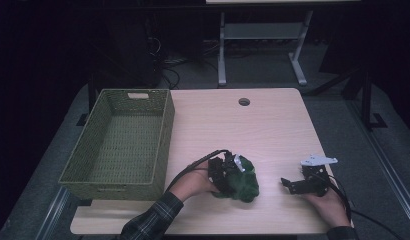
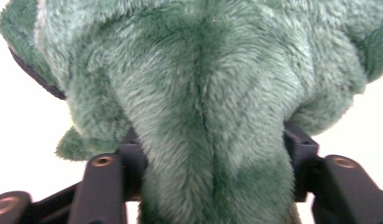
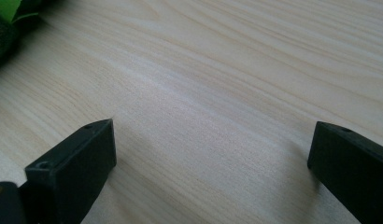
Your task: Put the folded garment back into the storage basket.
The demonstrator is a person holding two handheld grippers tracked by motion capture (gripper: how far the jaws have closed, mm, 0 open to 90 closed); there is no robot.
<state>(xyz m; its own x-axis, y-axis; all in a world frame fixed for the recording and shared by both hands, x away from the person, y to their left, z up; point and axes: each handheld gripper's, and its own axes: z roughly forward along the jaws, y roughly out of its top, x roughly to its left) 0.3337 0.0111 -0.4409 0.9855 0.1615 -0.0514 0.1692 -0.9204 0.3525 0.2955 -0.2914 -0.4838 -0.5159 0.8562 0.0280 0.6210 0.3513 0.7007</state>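
Green plush: a soft toy [image 1: 244, 181] of deep fuzzy pile; what creature it is, I cannot tell.
Where it is: on the pale wooden desk [image 1: 273, 130], just right of the woven basket [image 1: 124, 142], near the desk's front edge.
Left tool [image 1: 228, 172]: its two black jaws are closed onto the toy, a thick fold of fur bulging up between them in the left gripper view [image 2: 203, 140].
Right tool [image 1: 293, 185]: farther right of the basket, well apart from the toy, jaws spread wide over bare wood with nothing between them [image 3: 208, 163].
Likely weight: light; it looks like stuffed fabric.
Stiffness: soft and squashy, so it should give under the jaws, not resist them.
Slip: the pile looks grippy; a shallow pinch of fur alone could pull loose.
Fragility: low; squeezing should do no harm.
Best hold: a deep bite across a stuffed fold or limb, as the left tool has now.
Basket: olive-green, open-topped and empty.
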